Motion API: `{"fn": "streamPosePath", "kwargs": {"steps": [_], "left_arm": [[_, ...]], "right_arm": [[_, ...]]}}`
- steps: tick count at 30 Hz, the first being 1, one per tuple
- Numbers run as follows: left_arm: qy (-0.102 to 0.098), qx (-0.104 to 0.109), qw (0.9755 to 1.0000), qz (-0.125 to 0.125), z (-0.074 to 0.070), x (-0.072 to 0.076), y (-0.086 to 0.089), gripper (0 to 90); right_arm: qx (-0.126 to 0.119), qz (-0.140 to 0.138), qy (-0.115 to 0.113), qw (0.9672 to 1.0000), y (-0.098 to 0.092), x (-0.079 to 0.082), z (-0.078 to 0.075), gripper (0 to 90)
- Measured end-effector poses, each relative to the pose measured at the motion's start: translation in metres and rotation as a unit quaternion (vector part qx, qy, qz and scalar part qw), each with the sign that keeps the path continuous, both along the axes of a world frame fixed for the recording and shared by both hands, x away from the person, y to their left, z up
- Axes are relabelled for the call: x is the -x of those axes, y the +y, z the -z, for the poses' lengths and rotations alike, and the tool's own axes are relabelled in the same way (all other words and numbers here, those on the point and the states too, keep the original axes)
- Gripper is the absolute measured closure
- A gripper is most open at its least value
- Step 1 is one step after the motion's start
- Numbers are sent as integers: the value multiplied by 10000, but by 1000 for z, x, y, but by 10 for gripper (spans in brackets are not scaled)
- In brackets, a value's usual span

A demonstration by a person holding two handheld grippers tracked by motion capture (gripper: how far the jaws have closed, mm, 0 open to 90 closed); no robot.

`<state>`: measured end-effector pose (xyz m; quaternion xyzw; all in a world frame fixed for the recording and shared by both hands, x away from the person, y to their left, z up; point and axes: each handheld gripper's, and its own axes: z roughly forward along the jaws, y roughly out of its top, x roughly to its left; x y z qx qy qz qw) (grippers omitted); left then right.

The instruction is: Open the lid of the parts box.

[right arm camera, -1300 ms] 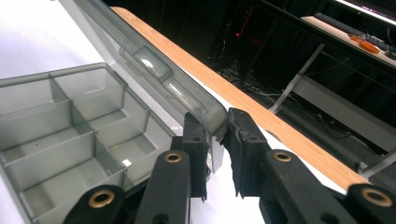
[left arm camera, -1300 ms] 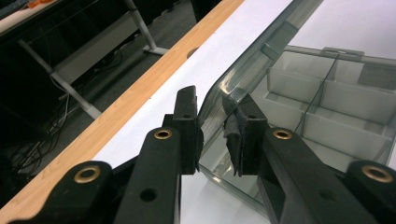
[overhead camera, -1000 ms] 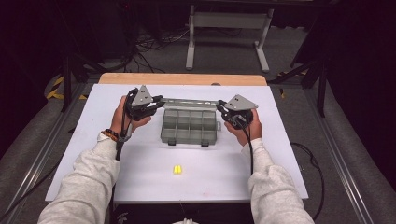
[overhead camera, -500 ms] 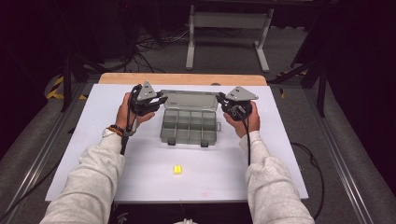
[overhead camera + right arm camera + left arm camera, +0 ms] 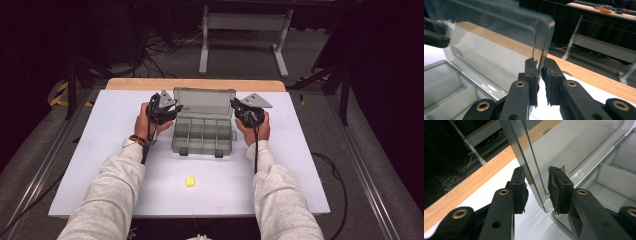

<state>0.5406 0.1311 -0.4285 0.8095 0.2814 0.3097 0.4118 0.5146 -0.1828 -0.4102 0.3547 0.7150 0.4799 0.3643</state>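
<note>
**Fig.: Opening the organizer lid, both grippers at its side edges**

Compartment box sits btwn my grippers, lid raised. Right gripper pinches lid's edge; left gripper has just been opening, pads clear, lid edge btwn them. I'd release evenly, w/o tipping the box. High view adds a yellow piece nearer me; gripper views show pad contact.

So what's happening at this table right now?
A person is working on a clear plastic compartment box with a two-jaw gripper in each hand. Its lid stands open and nearly upright. The right gripper pinches the lid's edge. The left gripper straddles the opposite edge, but its jaws have just been opening and its pads stand clear of the plastic. The compartments look empty. A small yellow object lies on the white table, nearer the person.
</note>
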Motion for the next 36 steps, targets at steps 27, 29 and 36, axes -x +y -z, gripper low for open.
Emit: {"fn": "streamPosePath", "kwargs": {"steps": [27,29,36], "left_arm": [[659,189,9971,-340,27,-13,-2,643],[644,144,9972,-338,27,-13,-2,640],[617,58,9974,-371,27,-12,-2,666]], "right_arm": [[-175,258,922,9953,1,-25,50,792],[-211,260,964,9948,0,-25,51,792],[-128,271,1132,9931,3,-24,54,827]]}}
